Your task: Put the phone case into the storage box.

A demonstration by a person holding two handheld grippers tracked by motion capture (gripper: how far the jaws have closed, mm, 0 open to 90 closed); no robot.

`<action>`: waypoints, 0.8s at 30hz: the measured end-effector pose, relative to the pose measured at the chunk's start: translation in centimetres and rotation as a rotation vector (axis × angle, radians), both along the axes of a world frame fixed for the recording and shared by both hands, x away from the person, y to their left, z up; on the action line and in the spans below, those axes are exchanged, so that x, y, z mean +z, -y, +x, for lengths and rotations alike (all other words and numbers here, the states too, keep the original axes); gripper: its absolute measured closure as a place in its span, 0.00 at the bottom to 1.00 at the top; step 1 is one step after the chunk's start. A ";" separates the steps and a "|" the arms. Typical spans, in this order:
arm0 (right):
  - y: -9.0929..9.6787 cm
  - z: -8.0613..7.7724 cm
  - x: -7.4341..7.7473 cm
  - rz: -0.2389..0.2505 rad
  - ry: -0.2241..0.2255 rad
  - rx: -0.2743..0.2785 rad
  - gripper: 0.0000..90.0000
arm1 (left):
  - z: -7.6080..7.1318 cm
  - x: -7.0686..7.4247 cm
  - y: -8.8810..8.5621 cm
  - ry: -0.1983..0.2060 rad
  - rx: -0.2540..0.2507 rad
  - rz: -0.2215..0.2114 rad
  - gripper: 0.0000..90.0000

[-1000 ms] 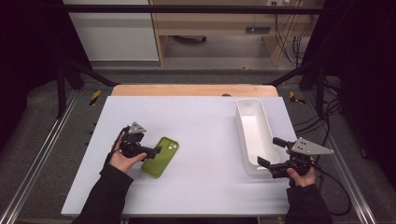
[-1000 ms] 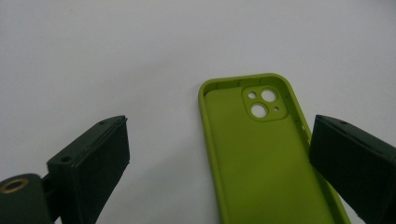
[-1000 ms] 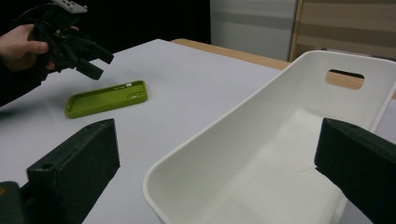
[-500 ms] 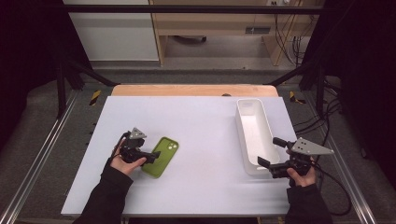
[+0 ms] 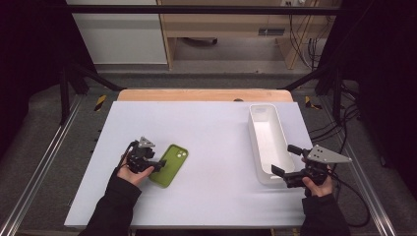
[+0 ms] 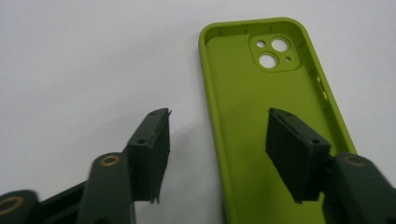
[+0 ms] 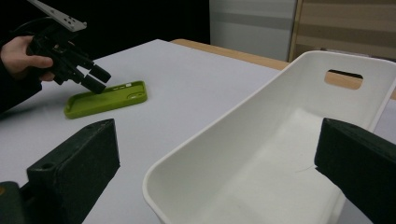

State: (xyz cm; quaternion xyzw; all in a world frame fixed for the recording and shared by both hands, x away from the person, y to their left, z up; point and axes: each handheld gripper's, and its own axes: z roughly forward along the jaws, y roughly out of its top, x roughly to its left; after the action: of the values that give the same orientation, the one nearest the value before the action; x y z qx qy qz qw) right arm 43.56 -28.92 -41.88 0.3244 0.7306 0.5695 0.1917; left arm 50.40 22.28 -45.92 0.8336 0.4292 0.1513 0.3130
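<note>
Two grippers are at work, and the change belongs to the left gripper (image 5: 156, 163): compared with a second ago it has slid closer along the green phone case (image 5: 169, 164), so its spread jaws now straddle the case's long left rim, one fingertip (image 6: 152, 154) over the white table (image 5: 216, 132) just outside the rim and the other above the case's hollow inside. The jaws are clearly apart and have not closed; the case lies flat, open side up, with its camera cutout at the end away from this gripper. That shift suggests the approach is nearly finished and the pinch on the rim is the step in hand, though the grip has not yet begun. The right gripper (image 5: 283, 171) has stayed put over that time, jaws wide apart, held at the near end of the white bin (image 5: 268, 140), whose near rim sits between its two jaws in the right gripper view; the bin is empty. Judging from this, the case is likely bound for the bin, well away to the left gripper's right, and lifting is what remains.
</note>
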 end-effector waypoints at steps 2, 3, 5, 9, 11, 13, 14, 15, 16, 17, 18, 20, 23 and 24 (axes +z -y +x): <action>0.0 0.0 0.0 0.000 0.000 0.000 0.01 | -0.1 0.1 0.0 -0.004 0.000 0.003 0.51; 0.0 0.0 0.0 0.000 -0.001 0.000 0.01 | -0.2 0.1 0.0 -0.007 -0.002 0.004 0.51; 0.0 0.0 0.0 0.000 0.000 0.000 0.01 | -0.3 0.1 0.1 -0.010 -0.002 0.014 0.57; 0.0 0.0 0.0 0.000 0.000 0.000 0.01 | -0.3 0.0 0.1 -0.021 -0.001 0.022 0.64; 0.0 0.0 0.0 0.000 0.000 -0.001 0.01 | -0.3 0.0 0.1 -0.025 0.000 0.025 0.68; 0.0 0.0 0.0 0.000 0.000 -0.001 0.01 | -0.4 0.0 0.1 -0.034 -0.002 0.026 0.71; 0.0 0.0 0.0 0.000 0.000 -0.001 0.01 | -0.4 0.0 0.1 -0.034 -0.002 0.026 0.73; 0.0 0.0 0.0 0.000 0.000 0.000 0.01 | -0.4 0.0 0.1 -0.036 -0.001 0.029 0.74; 0.0 0.0 0.0 -0.001 0.000 0.000 0.01 | -0.4 -0.1 0.2 -0.037 -0.001 0.030 0.75; 0.0 0.0 0.0 0.000 0.000 0.000 0.01 | -0.4 -0.1 0.2 -0.037 -0.001 0.030 0.76; 0.0 0.0 0.0 0.000 0.000 0.000 0.01 | -0.3 -0.1 0.2 -0.041 -0.004 0.034 0.76; 0.0 0.0 0.0 0.000 0.000 0.000 0.01 | -0.3 -0.1 0.2 -0.046 -0.004 0.036 0.78; 0.0 0.0 0.0 0.001 0.000 0.000 0.01 | -0.3 -0.2 0.1 -0.056 -0.006 0.032 0.82; 0.0 0.0 0.0 0.001 0.000 0.000 0.01 | -0.3 -0.2 0.1 -0.057 -0.007 0.031 0.83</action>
State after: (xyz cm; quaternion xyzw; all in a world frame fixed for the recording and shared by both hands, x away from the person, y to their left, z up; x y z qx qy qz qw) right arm 43.55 -28.95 -41.86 0.3243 0.7304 0.5699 0.1915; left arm 50.14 22.18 -46.08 0.8440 0.4324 0.1329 0.2883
